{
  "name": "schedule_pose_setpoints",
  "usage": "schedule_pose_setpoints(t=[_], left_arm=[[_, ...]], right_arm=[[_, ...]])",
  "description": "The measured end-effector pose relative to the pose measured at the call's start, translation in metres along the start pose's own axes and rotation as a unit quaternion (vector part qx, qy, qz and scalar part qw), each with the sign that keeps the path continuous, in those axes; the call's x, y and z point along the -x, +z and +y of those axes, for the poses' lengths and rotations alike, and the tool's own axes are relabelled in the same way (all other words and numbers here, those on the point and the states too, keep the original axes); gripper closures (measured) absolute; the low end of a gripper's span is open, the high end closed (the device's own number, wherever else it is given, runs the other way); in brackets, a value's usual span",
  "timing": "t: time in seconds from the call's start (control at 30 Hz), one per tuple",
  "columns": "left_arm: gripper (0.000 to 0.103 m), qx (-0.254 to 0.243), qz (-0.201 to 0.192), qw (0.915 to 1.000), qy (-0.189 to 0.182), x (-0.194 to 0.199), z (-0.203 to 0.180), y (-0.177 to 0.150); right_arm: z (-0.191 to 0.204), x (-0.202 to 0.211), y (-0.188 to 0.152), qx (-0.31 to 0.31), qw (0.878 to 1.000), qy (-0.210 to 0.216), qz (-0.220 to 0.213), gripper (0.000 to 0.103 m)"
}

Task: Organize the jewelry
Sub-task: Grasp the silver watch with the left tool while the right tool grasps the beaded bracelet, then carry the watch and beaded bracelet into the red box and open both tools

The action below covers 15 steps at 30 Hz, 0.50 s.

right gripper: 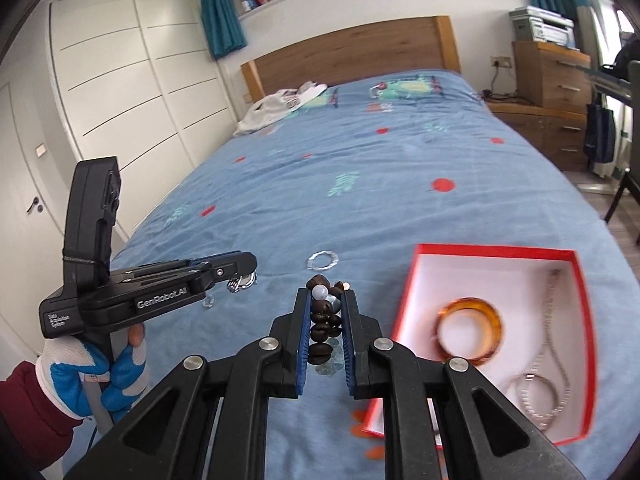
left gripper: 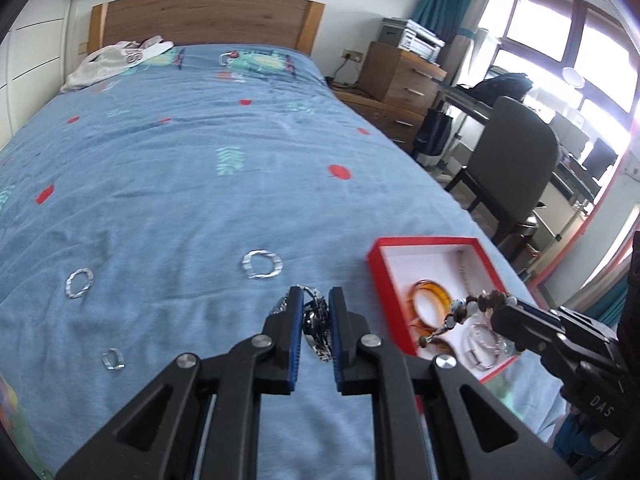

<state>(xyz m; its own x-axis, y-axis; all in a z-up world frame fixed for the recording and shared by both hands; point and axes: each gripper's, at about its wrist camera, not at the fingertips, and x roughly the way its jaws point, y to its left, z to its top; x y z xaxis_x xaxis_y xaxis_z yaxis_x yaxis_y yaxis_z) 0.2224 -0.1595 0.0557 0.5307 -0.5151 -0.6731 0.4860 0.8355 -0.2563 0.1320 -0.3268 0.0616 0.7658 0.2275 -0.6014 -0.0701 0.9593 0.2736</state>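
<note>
My left gripper (left gripper: 316,300) is shut on a silver metal watch (left gripper: 318,328), held just above the blue bedspread; it also shows in the right wrist view (right gripper: 244,276). My right gripper (right gripper: 326,300) is shut on a dark wooden bead bracelet (right gripper: 323,326) with pale beads, left of the red box (right gripper: 576,280). In the left wrist view the right gripper (left gripper: 494,304) holds the beads (left gripper: 464,306) over the red box (left gripper: 380,272). The box holds an amber bangle (right gripper: 469,330), a silver chain (right gripper: 554,320) and a silver bracelet (right gripper: 536,398).
Silver bracelets (left gripper: 262,265) (left gripper: 80,283) and a small ring (left gripper: 113,359) lie loose on the bedspread (left gripper: 180,160). White clothing (left gripper: 116,62) lies by the wooden headboard. A chair (left gripper: 516,168), desk and drawers stand to the bed's right; wardrobe doors (right gripper: 120,92) stand to its left.
</note>
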Motion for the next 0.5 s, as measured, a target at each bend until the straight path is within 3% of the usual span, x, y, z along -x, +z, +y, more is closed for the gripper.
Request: schedule_pose_setpoints(t=[0.23,0.5], left_arm=[[0.092,-0.027,0.003,0.9983,-0.051,-0.016,-0.068,0.007],[0.092,-0.06,0.023,0.9946,-0.081,-0.042,-0.125,0.004]], right_arm=[[-0.051,0.034,0.003,-0.016,0.998,-0.058,-0.01,0.089],[-0.101,0.052,-0.003,-0.045,0.994,-0.096,-0.019,0.089]])
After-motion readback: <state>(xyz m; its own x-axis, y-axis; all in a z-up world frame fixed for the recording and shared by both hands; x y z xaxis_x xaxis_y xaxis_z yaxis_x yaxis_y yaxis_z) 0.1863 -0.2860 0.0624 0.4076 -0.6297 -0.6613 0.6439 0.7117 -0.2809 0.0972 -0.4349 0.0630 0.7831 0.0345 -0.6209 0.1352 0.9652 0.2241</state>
